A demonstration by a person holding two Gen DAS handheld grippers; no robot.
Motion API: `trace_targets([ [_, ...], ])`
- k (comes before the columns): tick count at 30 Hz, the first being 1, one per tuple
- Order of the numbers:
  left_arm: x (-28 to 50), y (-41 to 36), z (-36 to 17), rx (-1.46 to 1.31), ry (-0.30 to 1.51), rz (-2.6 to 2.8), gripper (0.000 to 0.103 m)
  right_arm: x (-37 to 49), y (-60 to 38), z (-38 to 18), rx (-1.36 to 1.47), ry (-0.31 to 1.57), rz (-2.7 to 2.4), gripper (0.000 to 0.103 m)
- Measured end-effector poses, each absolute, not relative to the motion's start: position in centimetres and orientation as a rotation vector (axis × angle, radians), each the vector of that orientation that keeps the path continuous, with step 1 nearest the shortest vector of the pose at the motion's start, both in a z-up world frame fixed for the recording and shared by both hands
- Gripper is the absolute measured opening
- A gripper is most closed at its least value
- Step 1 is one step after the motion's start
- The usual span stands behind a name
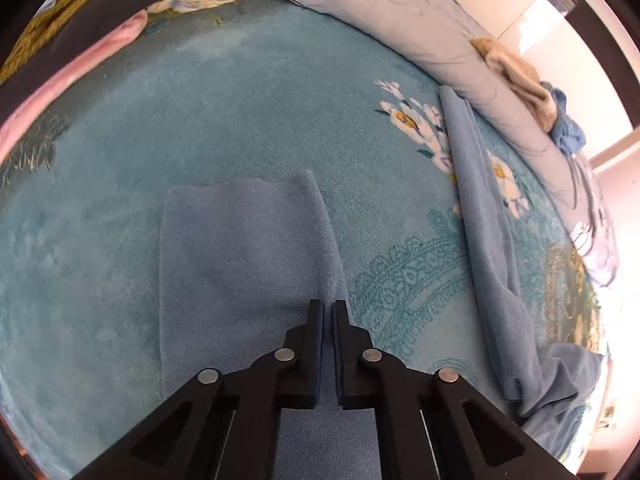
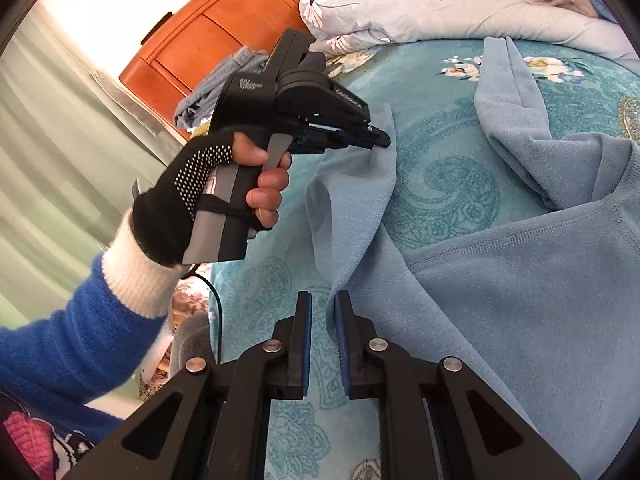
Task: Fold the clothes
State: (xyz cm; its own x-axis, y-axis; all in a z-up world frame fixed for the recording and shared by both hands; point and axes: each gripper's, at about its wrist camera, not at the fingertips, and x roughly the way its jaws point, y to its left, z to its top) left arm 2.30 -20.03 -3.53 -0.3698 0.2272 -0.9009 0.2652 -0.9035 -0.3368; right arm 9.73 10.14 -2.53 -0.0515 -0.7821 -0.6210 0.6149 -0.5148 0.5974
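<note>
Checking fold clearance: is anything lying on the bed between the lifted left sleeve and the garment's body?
Nothing visible. The left gripper pinches the sleeve; only bare blanket lies between it and the garment's body.

Light blue fleece garment (image 2: 520, 300), soft napped cloth, stitched hem line visible across the body. Body lies spread on the teal patterned bedspread, rumpled. One sleeve (image 2: 352, 184) is lifted off the bed at its cuff end, hanging in folds. Other sleeve (image 1: 480, 216) lies stretched out long and narrow toward the grey floral quilt, folded lengthwise, cuff end near the quilt.
</note>
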Motion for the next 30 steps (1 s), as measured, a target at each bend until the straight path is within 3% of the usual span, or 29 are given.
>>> trace_targets([
  [3, 2.5, -20.9, -1.7, 1.713, 0.81, -2.574, 0.003, 9.2, 10.1, -1.6, 1.166, -0.222, -1.8, 0.012],
  [9, 3.8, -23.6, 7.1, 1.416, 0.988, -2.914, 0.002, 7.9, 10.9, 3.5, 1.001, -0.28, -1.898, 0.012],
  [13, 6.6, -27.7, 7.9, 1.208, 1.107, -3.015, 0.002, 8.6, 9.6, 4.1, 0.973, -0.242, -1.88, 0.012],
  [17, 11.7, -32.9, 3.4, 1.18, 1.149, -2.859, 0.002, 9.1, 8.6, 2.4, 1.047, -0.234, -1.88, 0.012],
  [21, 16.2, -35.9, -1.9, 1.149, 1.317, -2.704, 0.002, 10.5, 12.9, 2.4, 1.102, -0.299, -2.003, 0.012],
  [30, 21.6, -35.7, -4.5, 1.149, 1.4, -2.631, 0.004, 14.7, 27.0, 4.5, 1.181, -0.505, -2.441, 0.012],
])
